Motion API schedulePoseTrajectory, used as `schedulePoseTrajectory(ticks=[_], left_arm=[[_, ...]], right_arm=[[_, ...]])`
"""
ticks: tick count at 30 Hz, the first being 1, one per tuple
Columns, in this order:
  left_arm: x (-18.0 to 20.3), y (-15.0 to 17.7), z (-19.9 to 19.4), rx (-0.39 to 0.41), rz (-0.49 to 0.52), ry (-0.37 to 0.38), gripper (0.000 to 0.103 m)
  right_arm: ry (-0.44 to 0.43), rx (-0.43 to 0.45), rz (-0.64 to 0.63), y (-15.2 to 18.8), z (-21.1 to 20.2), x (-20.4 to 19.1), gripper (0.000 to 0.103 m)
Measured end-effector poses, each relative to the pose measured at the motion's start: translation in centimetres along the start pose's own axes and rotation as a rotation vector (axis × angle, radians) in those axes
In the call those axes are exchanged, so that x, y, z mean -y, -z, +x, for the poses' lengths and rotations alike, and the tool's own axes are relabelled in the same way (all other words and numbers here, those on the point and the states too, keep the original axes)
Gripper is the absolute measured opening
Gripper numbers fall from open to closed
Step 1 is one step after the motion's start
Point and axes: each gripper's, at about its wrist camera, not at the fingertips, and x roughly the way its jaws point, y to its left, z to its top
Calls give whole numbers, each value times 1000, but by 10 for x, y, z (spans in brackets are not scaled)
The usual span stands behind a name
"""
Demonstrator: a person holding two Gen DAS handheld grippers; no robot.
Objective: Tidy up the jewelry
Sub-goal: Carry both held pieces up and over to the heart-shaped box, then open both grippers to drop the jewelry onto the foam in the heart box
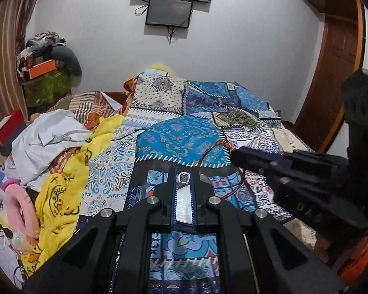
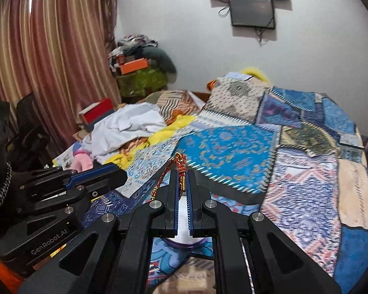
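My left gripper [image 1: 183, 170] is shut on a small silver-rimmed oval piece [image 1: 184, 177] with a dark purple centre, pinched just behind the fingertips above the patchwork bedcover [image 1: 179, 137]. My right gripper [image 2: 182, 171] is shut on a red-and-gold braided cord [image 2: 180, 159] with a gold bead. The cord's knotted end sticks out past the tips and a loop hangs to the left. In the left wrist view the right gripper [image 1: 234, 155] reaches in from the right with the cord [image 1: 208, 152] looping from its tip. In the right wrist view the left gripper [image 2: 124, 174] sits at the left, close by.
Crumpled white cloth [image 1: 49, 134], a yellow garment [image 1: 61, 196] and a pink item [image 1: 17, 196] crowd the bed's left side. A red box [image 1: 11, 125] and a heap of things [image 1: 49, 73] stand by the striped curtain [image 2: 49, 49]. Two screens [image 1: 169, 9] hang on the wall, and a wooden door [image 1: 336, 73] is at the right.
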Motion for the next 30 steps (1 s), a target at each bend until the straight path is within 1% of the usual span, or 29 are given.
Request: schedulePoseTrajectory(ticks=[3,6,10,16,19,24,30], left_arm=[[-5,3,7,-16,-9,-2,8],[-8,6,16,-33,-16,-2,8],[-12,10,28,-61,-27,6,8],[-11,18,48,-112,-41,21,8],[-11,20,53,-123,-45,29,8],[-5,24,61,-152,-28,43,8],[1,26,67,-178,-10,41,8]], right_arm=[[-13,-33,0,3,14,-2,5],[-38,-80,17,9,30,2,5],[-47,-147,28,17,50,7,5],[-41,-200,37,23,60,12,5],[-33,-214,31,25,62,13,5],[-31,-201,38,25,57,16,5],[14,-187,43,23,47,21,5]])
